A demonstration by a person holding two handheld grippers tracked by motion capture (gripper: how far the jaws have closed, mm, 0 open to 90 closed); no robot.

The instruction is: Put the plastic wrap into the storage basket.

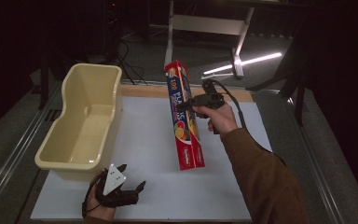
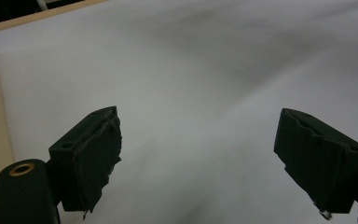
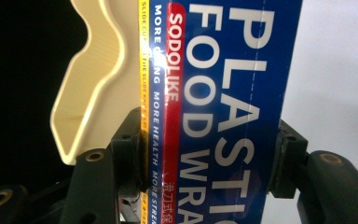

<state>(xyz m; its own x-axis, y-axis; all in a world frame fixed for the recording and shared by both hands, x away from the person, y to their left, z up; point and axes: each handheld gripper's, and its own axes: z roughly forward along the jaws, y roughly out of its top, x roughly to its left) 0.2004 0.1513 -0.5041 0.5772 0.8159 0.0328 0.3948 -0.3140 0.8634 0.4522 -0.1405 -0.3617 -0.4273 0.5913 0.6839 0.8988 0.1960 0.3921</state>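
Right gripper (image 1: 186, 104): clamped across wrap box (image 1: 184, 114), box lifted off the board, right of bin (image 1: 81, 121).
Left gripper (image 1: 131, 176): jaws apart, nothing between, low just below bin.
Surface: white board (image 1: 149, 140) on grey table (image 1: 298, 140).
Room: dark; lit floor strip beyond.
Right gripper view: box lettering "PLASTIC FOOD WRAP" (image 3: 223, 93).

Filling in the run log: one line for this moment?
right gripper: shut on plastic wrap box, lifted | left gripper: open, on white board | cream tub: empty
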